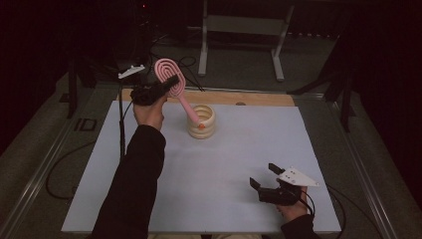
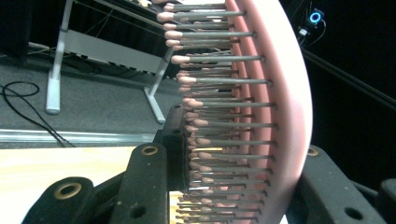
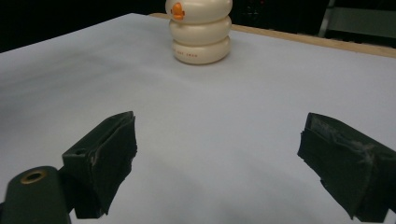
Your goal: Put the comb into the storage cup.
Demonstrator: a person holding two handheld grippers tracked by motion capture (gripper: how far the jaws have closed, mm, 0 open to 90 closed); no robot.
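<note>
1. High view: left gripper (image 1: pixel 168 85) seen in upper left part of the frame, raised above the far edge of the white table (image 1: pixel 224 169), jaws pinching the head of a pink hairbrush (image 1: pixel 169 74). Handle of the brush slanting down to the right, with its orange tip inside the cream ringed holder (image 1: pixel 201 121) just above the centre of the frame. Right gripper (image 1: pixel 263 175) placed in lower right part, low over the table, jaws spread with nothing between them, well apart from the holder.

2. Left gripper view: pink hairbrush (image 2: pixel 261 116) standing from top centre to bottom centre, clamped between the two black jaws, with rows of pink-tipped bristles (image 2: pixel 205 140) pointing to the left.

3. Right gripper view: both jaws wide apart at lower left and lower right, bare white table (image 3: pixel 210 130) between them. Cream ringed holder (image 3: pixel 201 35) at top centre, orange tip (image 3: pixel 177 10) visible at its top.
</note>
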